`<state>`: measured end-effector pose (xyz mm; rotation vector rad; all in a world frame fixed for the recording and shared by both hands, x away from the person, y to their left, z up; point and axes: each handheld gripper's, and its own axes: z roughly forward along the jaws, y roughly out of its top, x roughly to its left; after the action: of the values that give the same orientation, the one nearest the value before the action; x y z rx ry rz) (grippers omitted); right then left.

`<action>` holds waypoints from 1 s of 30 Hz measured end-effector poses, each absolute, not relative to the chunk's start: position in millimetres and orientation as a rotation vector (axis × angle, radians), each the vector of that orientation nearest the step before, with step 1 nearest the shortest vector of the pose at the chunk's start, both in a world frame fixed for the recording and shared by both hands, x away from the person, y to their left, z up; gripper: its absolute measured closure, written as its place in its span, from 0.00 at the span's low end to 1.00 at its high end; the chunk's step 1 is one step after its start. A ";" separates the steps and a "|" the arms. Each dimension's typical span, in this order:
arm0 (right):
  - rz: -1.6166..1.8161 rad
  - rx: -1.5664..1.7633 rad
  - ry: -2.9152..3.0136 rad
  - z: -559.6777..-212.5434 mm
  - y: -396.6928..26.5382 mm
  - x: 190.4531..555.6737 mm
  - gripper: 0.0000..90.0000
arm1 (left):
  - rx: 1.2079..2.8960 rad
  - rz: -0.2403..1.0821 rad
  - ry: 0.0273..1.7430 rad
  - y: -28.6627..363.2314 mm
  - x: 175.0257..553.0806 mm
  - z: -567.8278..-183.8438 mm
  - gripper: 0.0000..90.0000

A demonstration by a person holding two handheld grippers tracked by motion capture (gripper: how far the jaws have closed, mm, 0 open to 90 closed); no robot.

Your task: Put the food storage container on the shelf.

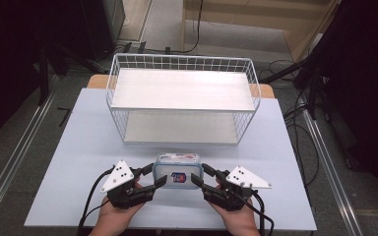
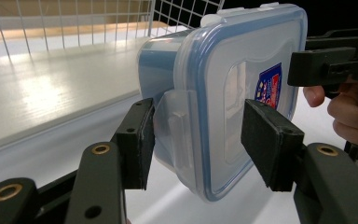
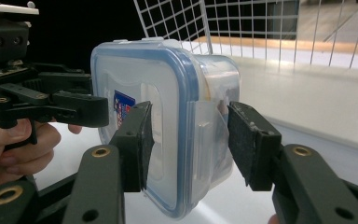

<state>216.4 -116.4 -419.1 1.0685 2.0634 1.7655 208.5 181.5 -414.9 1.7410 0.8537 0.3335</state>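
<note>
A clear plastic food container (image 1: 177, 171) with a blue-rimmed lid and a small label is turned on its side near the table's front edge, lid facing the person. My left gripper (image 1: 153, 176) holds its left end. In the left gripper view one pad (image 2: 137, 140) presses the base by the side latch and the other pad (image 2: 268, 140) lies on the lid of the container (image 2: 214, 93). My right gripper (image 1: 203, 175) holds the right end the same way, with the container (image 3: 168, 107) between its pads (image 3: 137, 144). I cannot tell whether the container touches the table.
A white wire rack (image 1: 182, 58) with two white shelves stands at the back of the pale table (image 1: 78, 162), just beyond the container. Both shelves are bare. Cables and dark stands lie on the floor at both sides.
</note>
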 end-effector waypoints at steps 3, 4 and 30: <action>1.764 1.039 2.043 -415.4 -116.1 214.6 0.58 | 1.739 0.349 0.844 181.5 207.2 -412.0 0.51; 1.762 1.034 2.040 -414.4 -115.9 213.9 0.58 | 1.737 0.361 0.839 181.2 206.4 -410.3 0.51; 1.836 0.943 1.878 -369.2 -126.7 218.8 0.58 | 1.699 0.473 0.718 169.0 219.1 -355.7 0.51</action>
<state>218.8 -126.7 -369.2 0.9430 1.8780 1.8357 219.1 169.0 -355.7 1.6991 0.7178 0.4729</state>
